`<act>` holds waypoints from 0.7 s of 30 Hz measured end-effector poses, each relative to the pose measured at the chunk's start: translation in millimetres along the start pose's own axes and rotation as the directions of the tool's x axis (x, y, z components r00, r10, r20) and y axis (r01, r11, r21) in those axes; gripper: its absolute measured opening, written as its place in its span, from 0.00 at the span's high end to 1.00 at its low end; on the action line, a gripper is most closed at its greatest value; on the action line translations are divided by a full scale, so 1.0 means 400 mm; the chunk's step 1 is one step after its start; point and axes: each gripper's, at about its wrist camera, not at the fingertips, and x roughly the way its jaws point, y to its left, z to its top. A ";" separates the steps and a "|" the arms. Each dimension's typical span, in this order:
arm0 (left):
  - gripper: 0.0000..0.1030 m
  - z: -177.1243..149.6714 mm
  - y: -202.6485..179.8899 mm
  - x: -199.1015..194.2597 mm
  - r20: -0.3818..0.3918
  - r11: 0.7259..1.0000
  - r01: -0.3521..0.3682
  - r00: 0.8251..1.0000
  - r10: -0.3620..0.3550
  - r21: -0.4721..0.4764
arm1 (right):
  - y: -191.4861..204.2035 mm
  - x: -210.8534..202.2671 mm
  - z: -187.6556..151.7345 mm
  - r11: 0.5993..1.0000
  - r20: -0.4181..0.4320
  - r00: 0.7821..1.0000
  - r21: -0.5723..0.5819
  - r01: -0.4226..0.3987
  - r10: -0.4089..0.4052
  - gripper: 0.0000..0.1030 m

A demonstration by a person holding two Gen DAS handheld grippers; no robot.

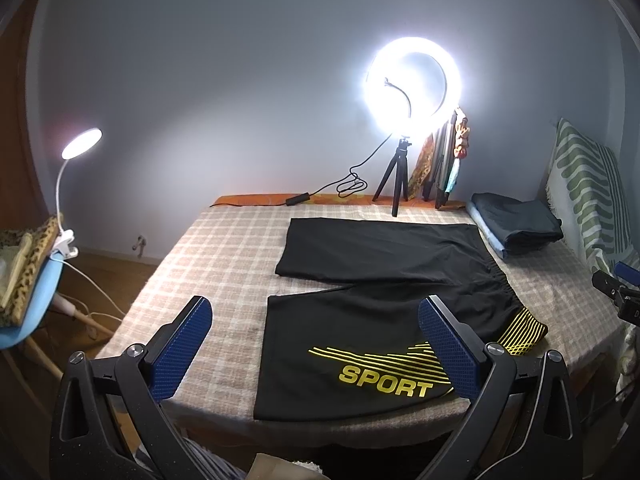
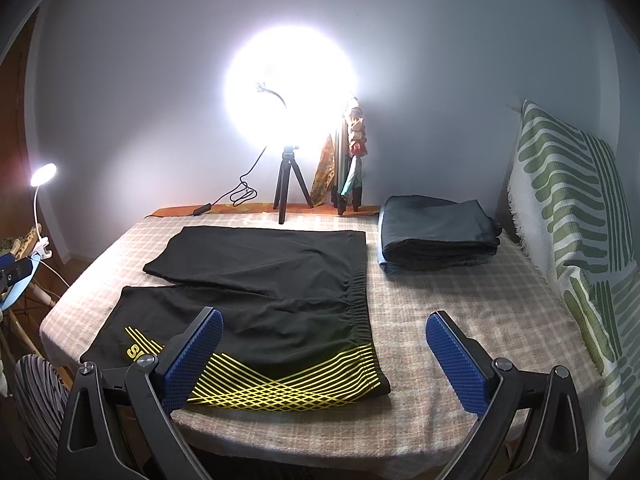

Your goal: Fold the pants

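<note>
The shorts [image 1: 372,308] lie flat on the bed [image 1: 224,248], near edge; left gripper [image 1: 316,340] and right gripper [image 2: 324,354] hover wide open, empty; light, limp fabric likely; pinch hem and waistband corners.

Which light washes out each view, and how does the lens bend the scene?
Left wrist view: the ring light glares but keeps its ring shape. Right wrist view: it blooms into a solid white disc. Both views: fisheye curves the bed edges and darkens the corners.
</note>
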 end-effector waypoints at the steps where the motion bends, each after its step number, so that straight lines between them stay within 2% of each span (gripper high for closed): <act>1: 0.00 -0.002 -0.002 -0.001 0.001 1.000 -0.001 1.000 0.001 0.000 | 0.001 0.000 0.000 1.000 0.000 1.000 -0.001 0.000 0.000 0.00; 21: 0.00 -0.005 -0.015 0.001 0.002 1.000 0.005 1.000 -0.005 0.012 | -0.003 0.002 0.004 1.000 0.000 1.000 -0.003 0.000 0.000 0.00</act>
